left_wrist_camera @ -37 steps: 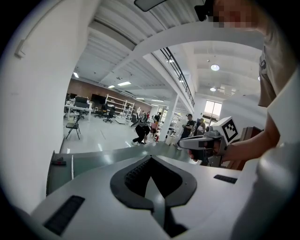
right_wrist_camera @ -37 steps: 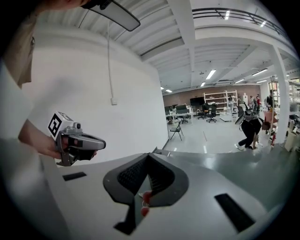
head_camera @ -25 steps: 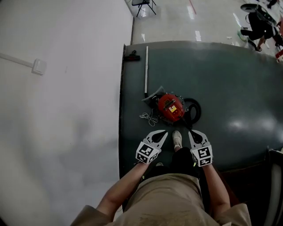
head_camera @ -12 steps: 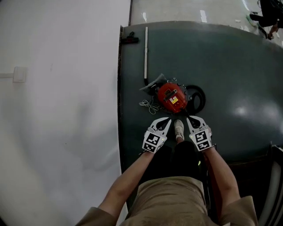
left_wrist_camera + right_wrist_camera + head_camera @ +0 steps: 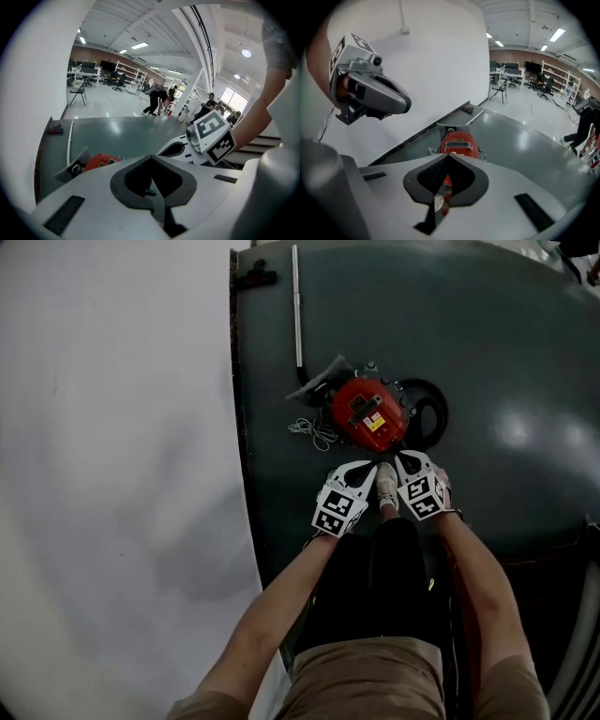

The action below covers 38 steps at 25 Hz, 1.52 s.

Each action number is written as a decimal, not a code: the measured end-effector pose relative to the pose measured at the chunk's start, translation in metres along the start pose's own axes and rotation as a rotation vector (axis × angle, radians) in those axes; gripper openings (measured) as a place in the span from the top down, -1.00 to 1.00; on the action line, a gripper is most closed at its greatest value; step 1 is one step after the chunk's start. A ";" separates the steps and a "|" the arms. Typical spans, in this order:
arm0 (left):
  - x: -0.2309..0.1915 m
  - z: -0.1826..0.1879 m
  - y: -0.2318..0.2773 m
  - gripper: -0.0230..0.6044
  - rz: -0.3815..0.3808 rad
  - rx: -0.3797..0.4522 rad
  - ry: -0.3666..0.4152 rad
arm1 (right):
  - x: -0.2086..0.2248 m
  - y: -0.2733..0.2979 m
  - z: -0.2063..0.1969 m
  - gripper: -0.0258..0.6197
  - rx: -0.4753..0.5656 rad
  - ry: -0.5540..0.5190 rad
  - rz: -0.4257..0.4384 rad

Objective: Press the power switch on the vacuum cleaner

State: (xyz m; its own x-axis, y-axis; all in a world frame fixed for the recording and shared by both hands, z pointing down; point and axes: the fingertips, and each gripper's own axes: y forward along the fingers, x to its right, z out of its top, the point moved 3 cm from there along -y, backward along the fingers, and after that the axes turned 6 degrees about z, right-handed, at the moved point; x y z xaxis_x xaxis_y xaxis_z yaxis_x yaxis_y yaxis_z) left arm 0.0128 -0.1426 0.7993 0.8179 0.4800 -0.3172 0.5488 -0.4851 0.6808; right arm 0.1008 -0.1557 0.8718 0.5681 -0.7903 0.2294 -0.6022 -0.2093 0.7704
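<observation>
A red canister vacuum cleaner (image 5: 368,413) lies on the dark green floor, its body also in the left gripper view (image 5: 101,161) and the right gripper view (image 5: 458,143). Both grippers hover just short of its near side, above a pale shoe (image 5: 385,486). My left gripper (image 5: 368,465) points at the vacuum from the left with its jaws together and nothing held. My right gripper (image 5: 401,457) sits close beside it, jaws also together and empty. No switch is distinguishable on the vacuum from here.
A metal wand (image 5: 297,306) runs away from the vacuum to a black nozzle (image 5: 255,279). A black hose (image 5: 433,418) coils at its right and a light cord (image 5: 309,430) lies at its left. A white wall (image 5: 112,427) borders the floor's left edge.
Both grippers have moved forward toward the vacuum and closer to each other. The head view has shifted, so the vacuum now sits higher in it.
</observation>
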 end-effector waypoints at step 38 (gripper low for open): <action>-0.080 -0.096 0.087 0.91 -0.057 -0.135 -0.076 | 0.069 0.201 -0.117 0.89 -0.255 0.313 -0.096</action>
State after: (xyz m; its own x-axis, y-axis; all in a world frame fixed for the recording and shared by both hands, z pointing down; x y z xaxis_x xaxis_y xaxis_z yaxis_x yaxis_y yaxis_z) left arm -0.0217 -0.1530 0.9477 0.7998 0.4447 -0.4031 0.5703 -0.3538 0.7413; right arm 0.0845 -0.1846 1.1118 0.7818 -0.5526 0.2889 -0.4022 -0.0930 0.9108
